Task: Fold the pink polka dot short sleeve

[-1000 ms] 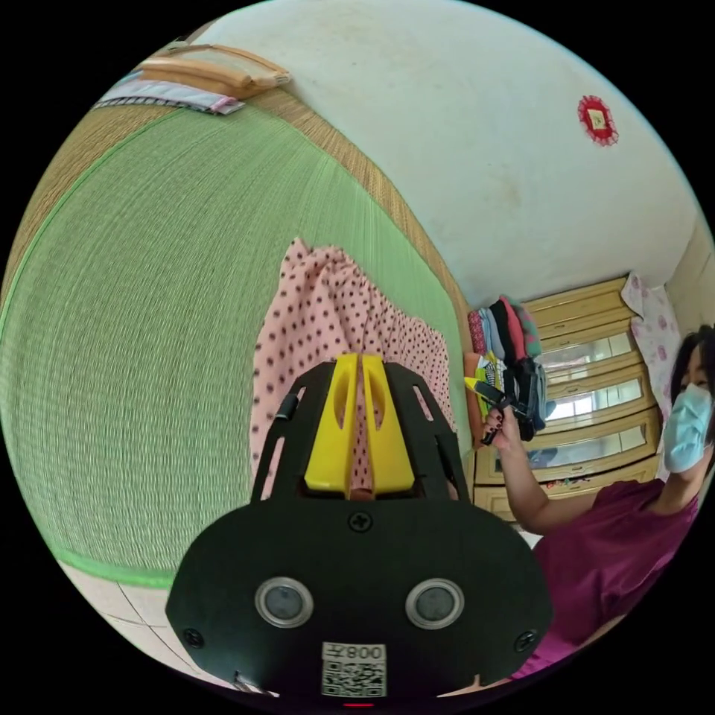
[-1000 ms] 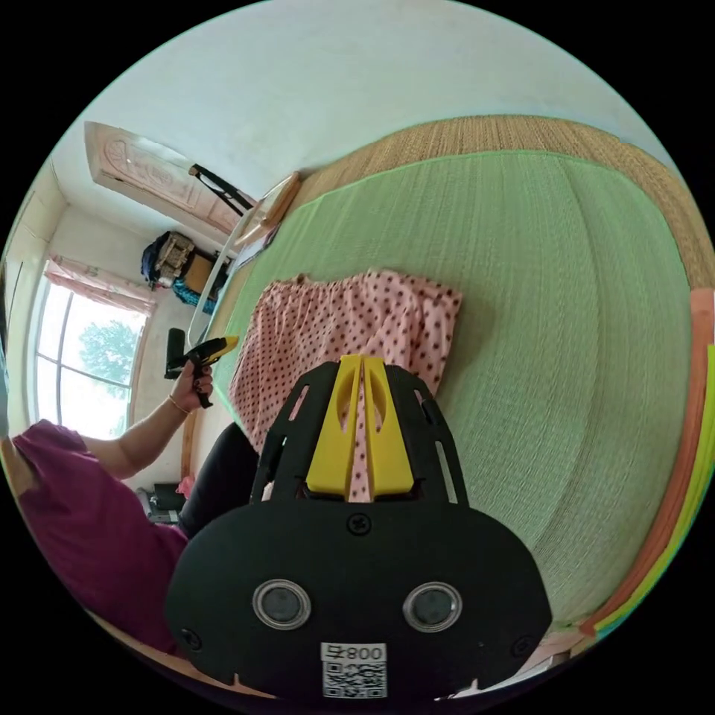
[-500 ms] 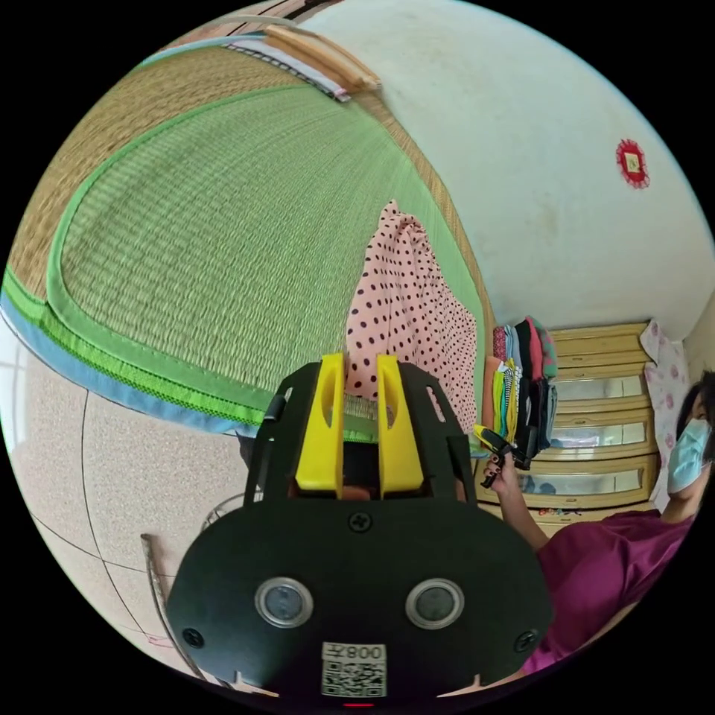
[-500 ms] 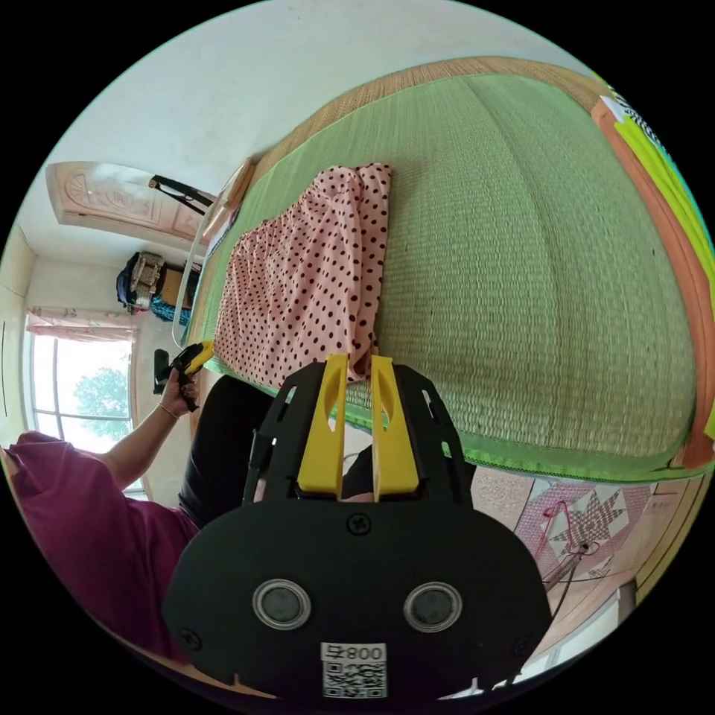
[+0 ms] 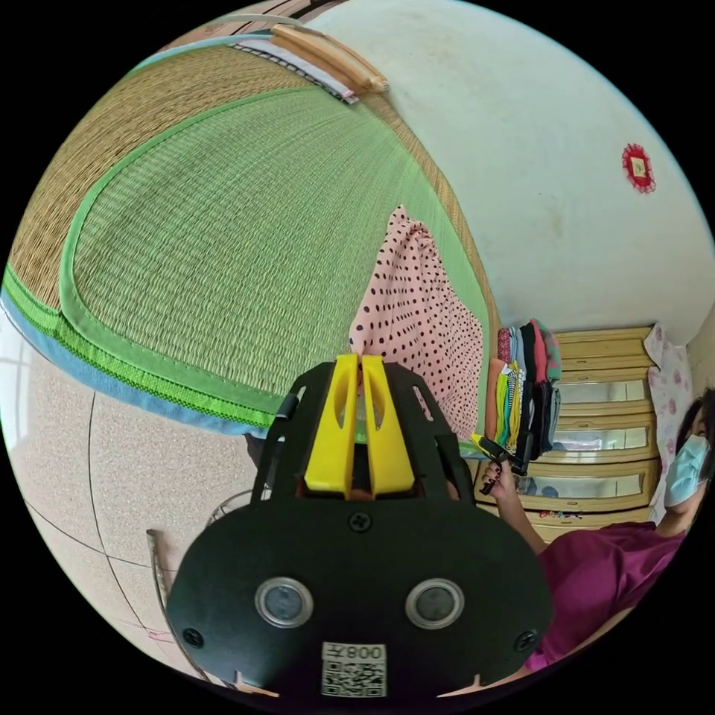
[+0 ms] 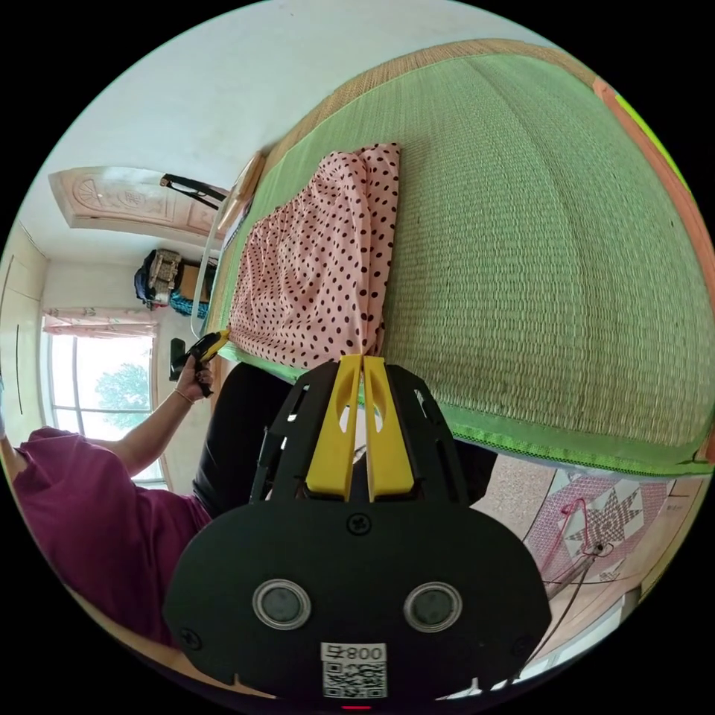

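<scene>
The pink shirt point(image 5: 424, 320) lies folded on the green mat point(image 5: 201, 246), at its near edge. Both the left gripper point(image 5: 360, 359) and right gripper point(image 6: 362, 359) have fingers pressed together on nothing, the shirt at twelve o'clock just beyond each tip.

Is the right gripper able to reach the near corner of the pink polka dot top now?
Probably yes. The right gripper, jaws closed, sits just short of the pink polka dot top at the green mat's edge, with nothing between them.
</scene>
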Action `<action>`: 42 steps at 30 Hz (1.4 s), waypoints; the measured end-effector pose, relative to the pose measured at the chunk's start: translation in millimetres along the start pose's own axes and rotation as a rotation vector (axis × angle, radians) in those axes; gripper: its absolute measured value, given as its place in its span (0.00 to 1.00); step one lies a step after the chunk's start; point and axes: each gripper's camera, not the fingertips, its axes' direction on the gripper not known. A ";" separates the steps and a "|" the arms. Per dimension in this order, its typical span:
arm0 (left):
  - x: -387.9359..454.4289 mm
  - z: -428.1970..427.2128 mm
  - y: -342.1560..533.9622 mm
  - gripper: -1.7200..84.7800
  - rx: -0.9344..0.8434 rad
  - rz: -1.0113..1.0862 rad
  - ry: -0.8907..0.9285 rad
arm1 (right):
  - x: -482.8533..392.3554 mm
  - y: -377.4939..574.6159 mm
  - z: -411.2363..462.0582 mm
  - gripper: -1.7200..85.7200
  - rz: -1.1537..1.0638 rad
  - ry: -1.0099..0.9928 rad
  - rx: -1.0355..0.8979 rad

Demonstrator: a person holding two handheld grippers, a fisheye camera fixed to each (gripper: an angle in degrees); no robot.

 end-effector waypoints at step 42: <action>483.0 268.7 183.3 0.02 -0.388 1.059 -0.127 | 70.3 -26.0 -32.1 0.11 0.138 -0.229 0.221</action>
